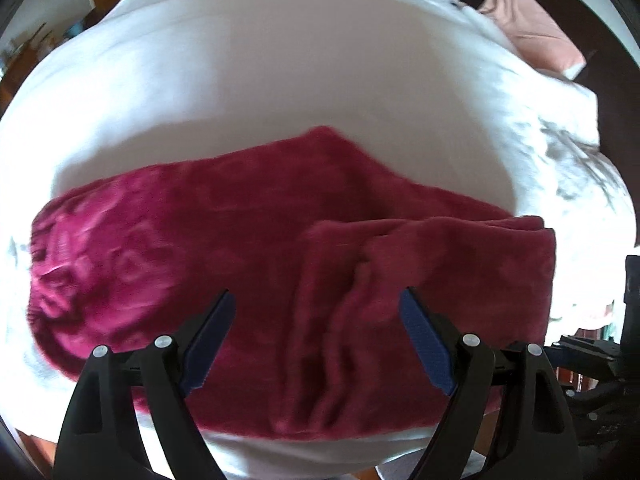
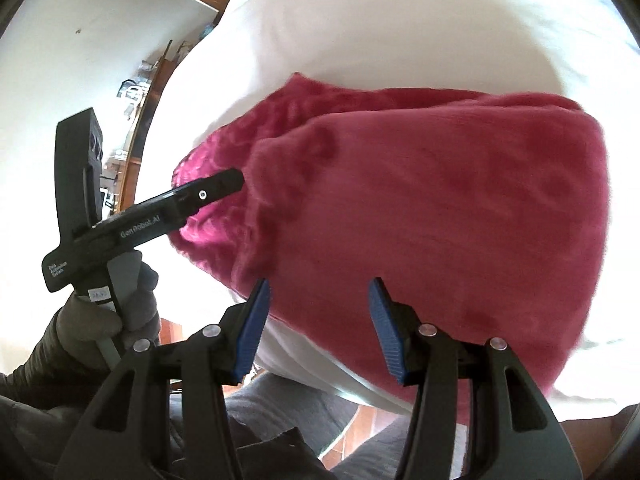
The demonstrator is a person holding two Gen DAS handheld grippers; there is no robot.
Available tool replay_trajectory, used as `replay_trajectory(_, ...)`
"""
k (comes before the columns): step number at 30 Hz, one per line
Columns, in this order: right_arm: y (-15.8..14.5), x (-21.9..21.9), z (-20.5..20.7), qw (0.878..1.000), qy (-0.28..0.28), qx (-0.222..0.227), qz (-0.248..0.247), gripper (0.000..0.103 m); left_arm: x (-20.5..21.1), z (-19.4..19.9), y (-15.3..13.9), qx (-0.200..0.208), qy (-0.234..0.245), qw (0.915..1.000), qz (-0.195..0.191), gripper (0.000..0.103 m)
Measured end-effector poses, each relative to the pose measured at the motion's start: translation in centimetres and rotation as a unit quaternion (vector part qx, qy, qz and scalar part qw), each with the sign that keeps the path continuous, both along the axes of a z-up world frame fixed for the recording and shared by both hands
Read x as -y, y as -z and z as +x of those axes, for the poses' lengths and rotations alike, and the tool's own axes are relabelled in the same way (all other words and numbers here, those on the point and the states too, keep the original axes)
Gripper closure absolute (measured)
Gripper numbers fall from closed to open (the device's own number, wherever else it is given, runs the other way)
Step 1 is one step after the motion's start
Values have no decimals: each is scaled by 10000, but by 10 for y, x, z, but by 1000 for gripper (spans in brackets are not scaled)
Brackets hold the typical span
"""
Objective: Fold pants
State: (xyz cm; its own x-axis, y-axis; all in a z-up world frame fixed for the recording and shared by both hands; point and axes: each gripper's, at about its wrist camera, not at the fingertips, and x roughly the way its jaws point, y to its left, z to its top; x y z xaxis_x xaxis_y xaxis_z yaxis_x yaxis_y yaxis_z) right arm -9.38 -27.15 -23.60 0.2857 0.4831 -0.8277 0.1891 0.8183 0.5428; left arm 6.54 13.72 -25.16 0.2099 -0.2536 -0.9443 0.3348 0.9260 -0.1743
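With the red pants point(image 1: 248, 240) lying partly folded on the white sheet point(image 1: 280, 80), both the left gripper point(image 1: 316, 340) and right gripper point(image 2: 318, 328) hover wide open and empty above them, so I would pinch the loose folded edge squarely before doubling it again.

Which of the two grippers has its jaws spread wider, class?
The left gripper: its jaws stand far apart over the red pants, while the right gripper shows a narrower gap. Neither holds cloth.

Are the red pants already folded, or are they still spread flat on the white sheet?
Folded at least once: the red pants show one layer lying over another, on the white sheet. Neither open gripper holds them.
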Motion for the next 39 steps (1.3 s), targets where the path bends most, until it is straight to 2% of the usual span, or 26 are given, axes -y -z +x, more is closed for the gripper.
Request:
replay_trajectory(4, -2, 19, -10, 9999, 37, -5, -116, 50, 32, -3, 11, -55, 116, 9999, 89, 19)
replay_trajectory(7, -2, 29, -15, 9998, 0, -1, -209, 50, 35, 10, 35, -314, -22, 9995, 75, 21)
replay_trajectory(8, -1, 30, -14, 9998, -14, -10, -222, 50, 35, 11, 38, -388, -72, 9992, -9, 30)
replay_trajectory(9, -1, 32, -14, 9997, -39, -25, -236, 50, 33, 13, 40, -393, -167, 9991, 10, 52)
replay_trajectory(11, 0, 37, -15, 9997, -70, -40, -246, 50, 32, 12, 36, -432, -376, 9983, -147, 80)
replay_trajectory(13, 1, 42, -13, 9996, -99, -40, -252, 50, 31, 4, 22, -241, -454, 9983, -262, 83)
replay_trajectory(16, -1, 45, -9, 9994, -188, 16, -273, 50, 34, -17, -9, 424, -323, 9986, -76, 83)
replay_trajectory(18, -1, 42, -4, 9993, -256, 45, -262, 50, 39, -35, -24, 948, -200, 9949, 280, 83)
replay_trajectory(20, 1, 37, 3, 9991, -327, 50, -259, 50, 49, -50, -24, 1306, 38, 9890, 688, 80)
replay_trajectory(22, 2, 32, 10, 9986, -433, 51, -292, 50, 45, -46, -7, 1190, 122, 9889, 885, 80)
replay_trajectory(26, 4, 23, 19, 9973, -568, 57, -469, 50, 19, -28, 22, 625, -406, 9941, 792, 79)
replay_trajectory(27, 5, 23, 20, 9971, -527, 24, -552, 50, 11, -24, 26, 499, -578, 9949, 654, 76)
replay_trajectory(29, 8, 26, 23, 9970, -445, -12, -641, 50, -2, -16, 31, 339, -812, 9951, 452, 61)
replay_trajectory(35, 21, 23, 50, 9944, -334, -24, -1007, 51, -8, -10, 39, 253, -810, 9959, 330, 60)
replay_trajectory(39, 35, 13, 64, 9915, -393, -144, -1234, 51, -27, -15, 37, 246, -926, 9949, 309, 55)
